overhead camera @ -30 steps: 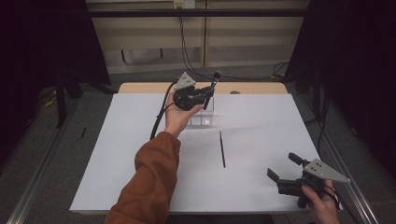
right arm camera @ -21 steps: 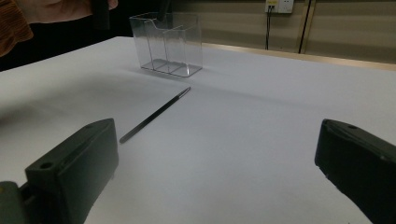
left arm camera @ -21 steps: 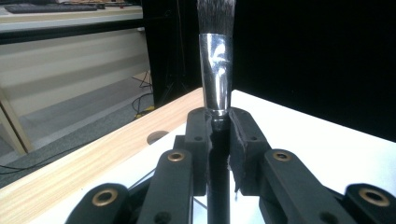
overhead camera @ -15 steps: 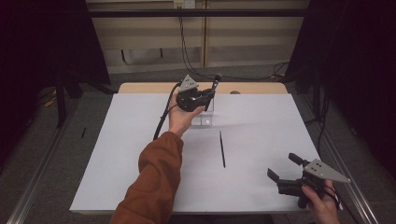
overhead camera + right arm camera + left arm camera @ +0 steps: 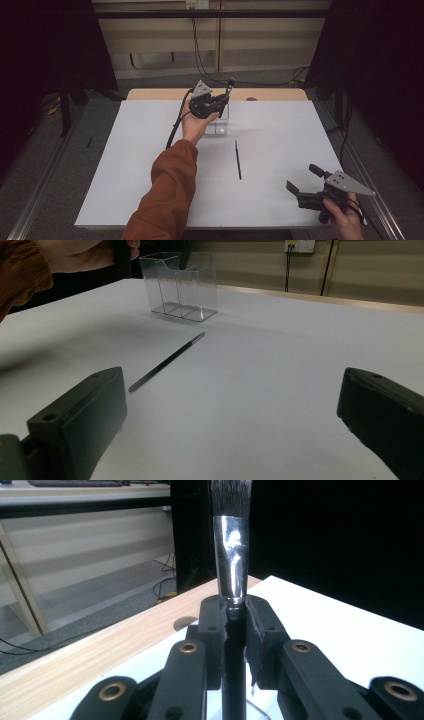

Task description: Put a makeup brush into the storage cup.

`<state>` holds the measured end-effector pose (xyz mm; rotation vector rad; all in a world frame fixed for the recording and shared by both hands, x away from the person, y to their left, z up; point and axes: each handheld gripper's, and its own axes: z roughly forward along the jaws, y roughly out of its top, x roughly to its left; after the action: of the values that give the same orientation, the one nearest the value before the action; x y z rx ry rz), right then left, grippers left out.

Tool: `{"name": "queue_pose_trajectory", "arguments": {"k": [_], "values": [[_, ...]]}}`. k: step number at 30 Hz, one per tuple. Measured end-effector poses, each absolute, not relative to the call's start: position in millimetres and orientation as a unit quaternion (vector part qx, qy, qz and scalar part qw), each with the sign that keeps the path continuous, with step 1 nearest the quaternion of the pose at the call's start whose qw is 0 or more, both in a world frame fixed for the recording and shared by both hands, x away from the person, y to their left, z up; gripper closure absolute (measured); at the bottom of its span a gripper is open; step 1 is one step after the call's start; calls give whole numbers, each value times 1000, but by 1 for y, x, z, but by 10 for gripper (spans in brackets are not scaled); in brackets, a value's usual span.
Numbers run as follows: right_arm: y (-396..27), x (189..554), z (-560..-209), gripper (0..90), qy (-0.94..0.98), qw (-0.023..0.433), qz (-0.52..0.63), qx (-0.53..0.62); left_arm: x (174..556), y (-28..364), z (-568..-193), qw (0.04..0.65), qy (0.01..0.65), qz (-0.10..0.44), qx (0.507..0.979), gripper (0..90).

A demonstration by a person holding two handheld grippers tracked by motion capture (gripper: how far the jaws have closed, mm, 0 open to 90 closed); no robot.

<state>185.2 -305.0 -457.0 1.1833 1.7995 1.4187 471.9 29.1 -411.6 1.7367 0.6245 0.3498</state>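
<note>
- The brush (image 5: 233,565) is upright between the clenched jaws of the left gripper (image 5: 223,101), above the clear holder (image 5: 178,286) at the far side of the worktop (image 5: 280,130).
- Near the person, the right gripper (image 5: 304,180) rests low over the white worktop, its jaws released and wide apart.
- A thin black stick (image 5: 238,159) lies flat between this gripper and the clear holder.
</note>
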Motion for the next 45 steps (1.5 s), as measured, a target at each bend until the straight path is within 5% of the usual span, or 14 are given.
{"name": "queue_pose_trajectory", "arguments": {"k": [45], "values": [[-304, 186, -458, 0, 673, 277, 526, 441, 467, 39, -432, 555, 266, 134, 777, 782]]}}
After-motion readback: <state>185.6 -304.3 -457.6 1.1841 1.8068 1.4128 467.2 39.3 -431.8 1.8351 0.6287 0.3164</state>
